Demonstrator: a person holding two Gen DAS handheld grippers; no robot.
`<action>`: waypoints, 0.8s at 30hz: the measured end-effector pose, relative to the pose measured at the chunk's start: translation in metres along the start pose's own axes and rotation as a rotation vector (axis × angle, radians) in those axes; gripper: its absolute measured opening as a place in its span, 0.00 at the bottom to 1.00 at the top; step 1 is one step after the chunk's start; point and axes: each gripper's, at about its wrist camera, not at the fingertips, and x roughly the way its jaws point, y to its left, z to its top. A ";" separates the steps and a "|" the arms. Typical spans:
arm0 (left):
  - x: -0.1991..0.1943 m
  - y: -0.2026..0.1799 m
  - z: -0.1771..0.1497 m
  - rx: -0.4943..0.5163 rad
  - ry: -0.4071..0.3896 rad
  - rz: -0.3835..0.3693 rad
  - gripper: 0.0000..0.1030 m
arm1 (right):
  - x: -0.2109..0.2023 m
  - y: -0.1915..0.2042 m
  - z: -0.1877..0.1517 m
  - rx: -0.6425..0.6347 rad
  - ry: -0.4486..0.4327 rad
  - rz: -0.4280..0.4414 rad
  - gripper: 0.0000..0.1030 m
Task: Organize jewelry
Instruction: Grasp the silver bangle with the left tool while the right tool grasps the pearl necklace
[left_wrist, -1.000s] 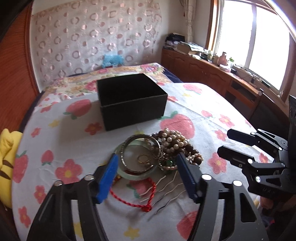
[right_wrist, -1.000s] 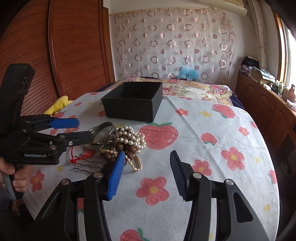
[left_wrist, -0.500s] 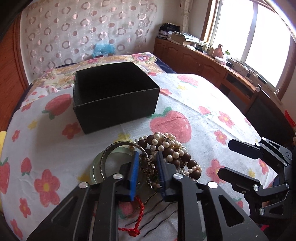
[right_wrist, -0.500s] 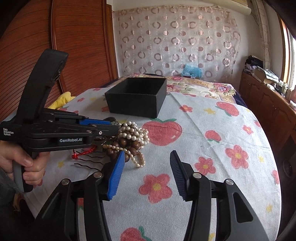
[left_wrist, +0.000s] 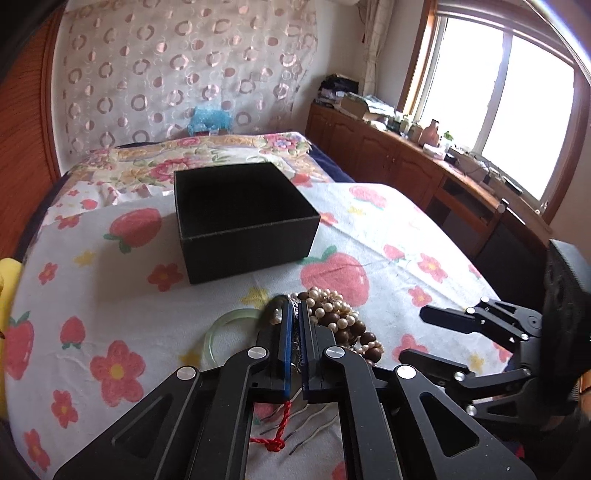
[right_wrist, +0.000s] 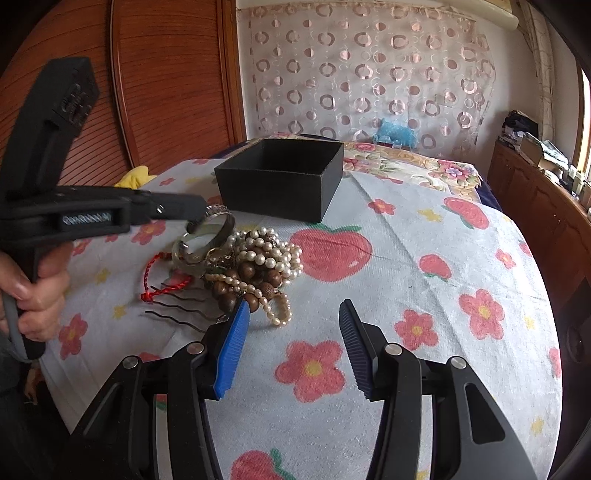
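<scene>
Flowery bedsheet (right_wrist: 424, 236) covers the bed, with an open black box (right_wrist: 280, 177) sitting on it. Jewelry pile (right_wrist: 255, 266) is right in front of the box. Left gripper (right_wrist: 192, 214) is clamped on a metal bangle (right_wrist: 218, 225) lifted off the pile; right gripper (right_wrist: 291, 332) hangs open, nothing in it.

On the surface (right_wrist: 424, 236) the open box (right_wrist: 280, 184) stands behind the heap of jewelry (right_wrist: 255, 266). The bangle (right_wrist: 207, 236) lies at the heap's left edge, the cord (right_wrist: 159, 273) and hair comb (right_wrist: 177, 310) further left and nearer. Right of the heap the surface is bare
</scene>
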 end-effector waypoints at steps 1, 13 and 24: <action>-0.002 0.000 0.000 0.001 -0.005 0.000 0.00 | 0.001 -0.001 0.000 0.000 0.006 0.003 0.48; -0.004 0.005 -0.004 0.000 -0.006 0.009 0.00 | 0.026 0.002 0.004 -0.050 0.105 0.047 0.29; 0.009 0.005 -0.008 0.008 0.028 0.027 0.00 | 0.039 0.003 0.009 -0.093 0.150 0.033 0.05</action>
